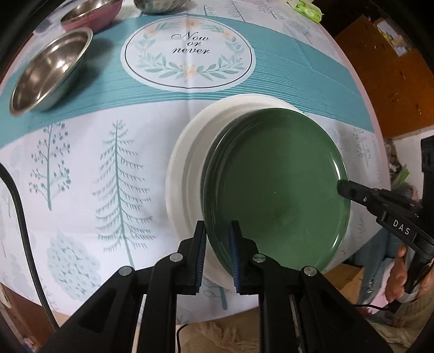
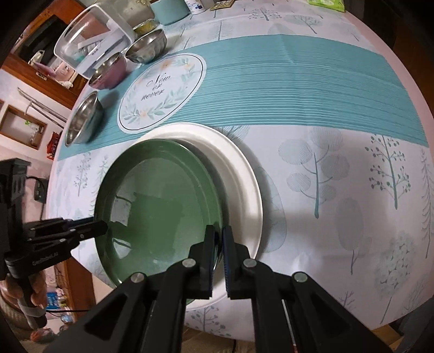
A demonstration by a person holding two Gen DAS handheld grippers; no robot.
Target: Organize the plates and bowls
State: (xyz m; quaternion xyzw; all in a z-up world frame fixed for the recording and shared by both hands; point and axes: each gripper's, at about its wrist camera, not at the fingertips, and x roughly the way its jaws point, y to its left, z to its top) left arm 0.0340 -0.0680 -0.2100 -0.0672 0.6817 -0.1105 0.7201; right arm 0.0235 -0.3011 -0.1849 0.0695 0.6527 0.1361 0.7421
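Left wrist view. Left gripper [image 1: 217, 230] clenched on near-left rim of green plate [image 1: 276, 190]; one finger outside and under the rim, the other inside the well. Plate tilted slightly, hanging over a white plate [image 1: 187, 152] that lies flat on the desk [image 1: 81, 163]. Appears to be a second green rim just beneath the top one; count uncertain. Right gripper [image 1: 342, 188] reaching in from the far right, tip at the opposite rim. Two steel bowls upper left: nearer one [image 1: 51, 70] empty, farther one [image 1: 89, 13] with pinkish outer wall, empty as far as visible. Both well apart from the plates.

Right wrist view. Right gripper [image 2: 219, 236] closed narrowly over the green plate [image 2: 160, 206] rim at its near-right edge; rim seen between the pads, so judged grasping it. Left gripper [image 2: 104, 227] at the opposite rim, left side. White plate [image 2: 238, 163] showing as a crescent to the right and behind, so green plate sits off-centre toward the left. Three steel bowls [image 2: 84, 122] [image 2: 108, 70] [image 2: 147, 46] in a row far left, beside a clear plastic tub [image 2: 92, 35].

Judgement: plate held across its width by both grippers, directly ahead of each; next move is lowering and shifting right to centre it on the white plate.
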